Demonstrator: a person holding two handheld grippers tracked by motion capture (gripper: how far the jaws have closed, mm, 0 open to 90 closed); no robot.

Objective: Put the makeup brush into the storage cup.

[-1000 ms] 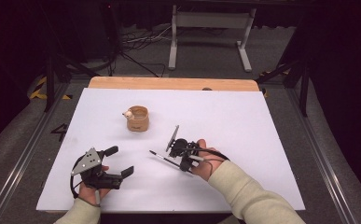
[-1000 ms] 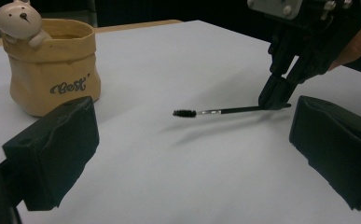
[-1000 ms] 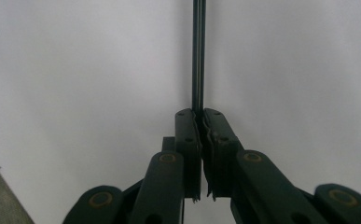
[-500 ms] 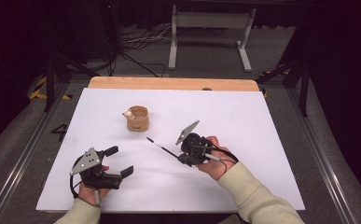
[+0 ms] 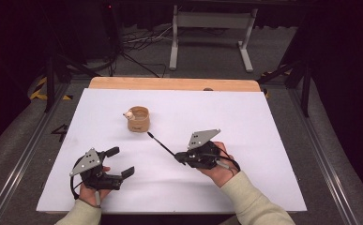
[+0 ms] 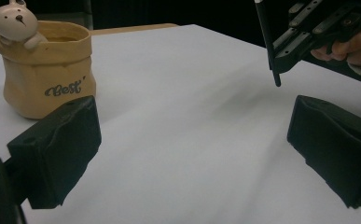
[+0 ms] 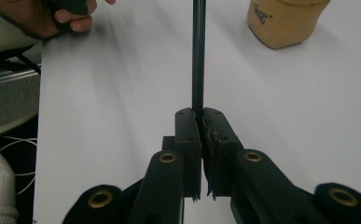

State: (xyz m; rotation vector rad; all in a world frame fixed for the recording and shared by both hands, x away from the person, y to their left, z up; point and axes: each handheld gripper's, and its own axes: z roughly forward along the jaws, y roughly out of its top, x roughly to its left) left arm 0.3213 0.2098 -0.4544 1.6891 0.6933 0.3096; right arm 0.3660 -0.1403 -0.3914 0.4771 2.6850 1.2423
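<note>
1. The tabletop [image 5: 245, 140] is covered by a smooth, matt white sheet; along its far edge a strip of pale wood [image 5: 170, 84] shows, with a dull finish.
2. The small pot [image 6: 45, 70] looks like glazed ceramic shaped as a tan cloth sack, with a soft sheen; the cream bear figure [image 6: 16, 21] on its rim is smooth and slightly glossy.
3. The thin black rod [image 7: 197, 56] has a smooth, faintly shiny surface.
4. The right hand-held gripper [image 7: 200, 116] is matt black plastic with ridged pads and brass-coloured metal rivets.
5. The left hand-held gripper [image 6: 192, 140] has matt black, rubbery pads.
6. The sleeve [image 5: 249, 201] is soft cream cloth.
</note>
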